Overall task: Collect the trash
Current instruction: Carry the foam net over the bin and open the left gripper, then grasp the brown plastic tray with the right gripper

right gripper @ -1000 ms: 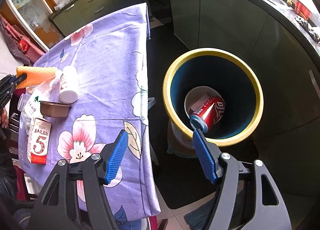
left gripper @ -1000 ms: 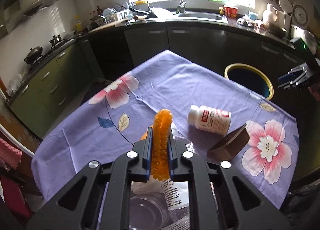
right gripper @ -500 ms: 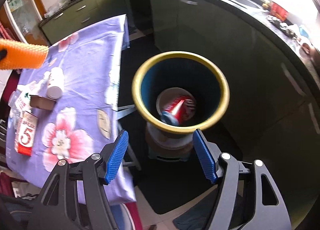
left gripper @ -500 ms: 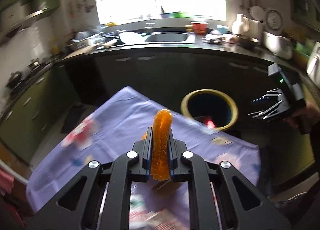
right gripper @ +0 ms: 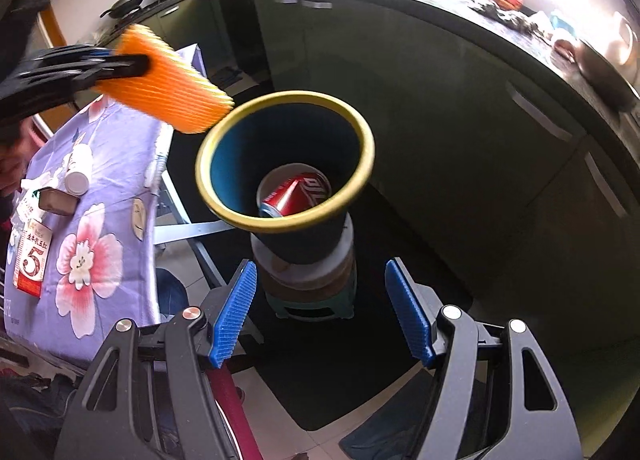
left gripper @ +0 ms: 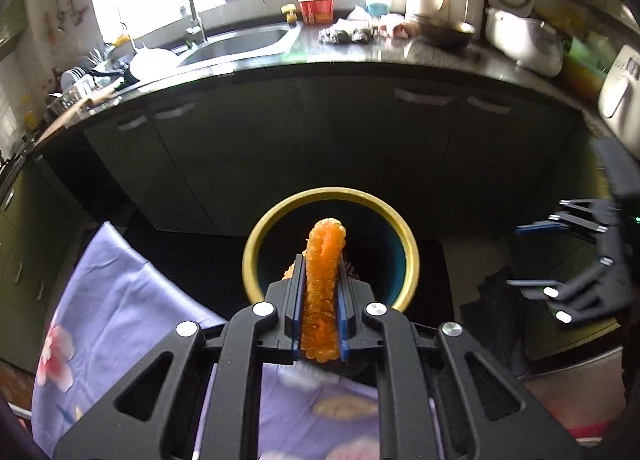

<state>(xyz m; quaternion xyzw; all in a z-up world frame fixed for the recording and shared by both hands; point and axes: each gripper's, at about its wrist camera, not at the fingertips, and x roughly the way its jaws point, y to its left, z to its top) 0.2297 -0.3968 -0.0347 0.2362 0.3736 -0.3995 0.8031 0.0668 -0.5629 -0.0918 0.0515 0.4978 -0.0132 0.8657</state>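
Observation:
My left gripper (left gripper: 320, 272) is shut on an orange foam net sleeve (left gripper: 322, 284) and holds it in the air just short of the yellow-rimmed blue bin (left gripper: 250, 256). In the right wrist view the sleeve (right gripper: 168, 80) hangs over the bin's left rim (right gripper: 362, 132), held by the left gripper (right gripper: 132, 62). A red can (right gripper: 296, 194) lies at the bottom of the bin. My right gripper (right gripper: 320, 308) is open and empty, hovering in front of the bin; it also shows in the left wrist view (left gripper: 532, 256).
The table with the purple flowered cloth (right gripper: 100, 228) carries a white pill bottle (right gripper: 78, 174), a brown tray (right gripper: 56, 200) and a red-and-white carton (right gripper: 32, 260). The bin stands on a stool (right gripper: 316, 300). Dark kitchen cabinets (left gripper: 320, 140) lie behind it.
My left gripper has lifted the orange sleeve off the table and carried it forward to the bin. My right gripper has pulled back from the bin and stayed open.

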